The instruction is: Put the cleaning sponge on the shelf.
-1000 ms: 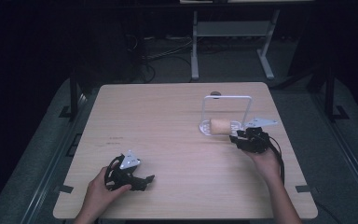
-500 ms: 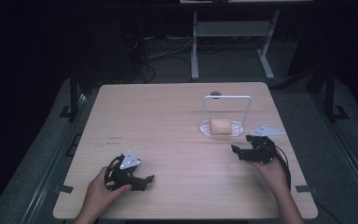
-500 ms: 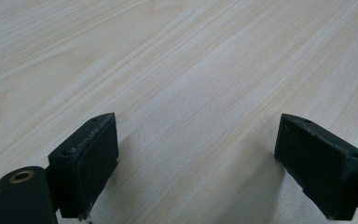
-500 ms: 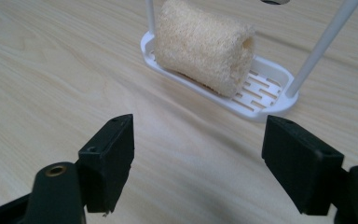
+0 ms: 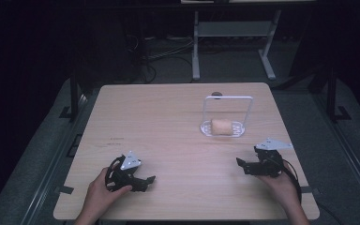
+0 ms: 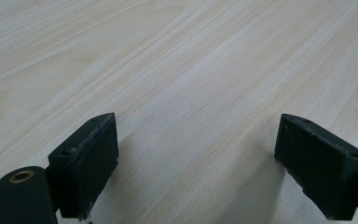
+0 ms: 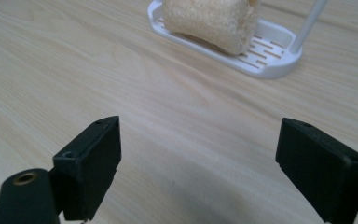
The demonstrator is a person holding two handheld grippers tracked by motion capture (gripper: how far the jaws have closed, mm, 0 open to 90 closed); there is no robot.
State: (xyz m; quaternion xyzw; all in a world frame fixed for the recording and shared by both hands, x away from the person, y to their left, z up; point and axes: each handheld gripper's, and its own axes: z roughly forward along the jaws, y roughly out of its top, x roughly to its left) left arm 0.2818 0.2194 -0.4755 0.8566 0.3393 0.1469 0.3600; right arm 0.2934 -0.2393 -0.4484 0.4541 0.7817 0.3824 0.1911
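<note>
A tan bread roll [image 5: 222, 126] is seen lying on a white slotted tray [image 5: 236, 132] with an upright white wire frame [image 5: 228, 98], set on the right half of the wooden table [image 5: 168, 122]. The right gripper [image 5: 242, 165] is held near the table's right front edge, well apart from the tray, its jaws spread wide with nothing between them and pointed toward the roll in the right gripper view. The left gripper [image 5: 146, 182] is held at the left front of the table, its jaws likewise parted over bare wood.
</note>
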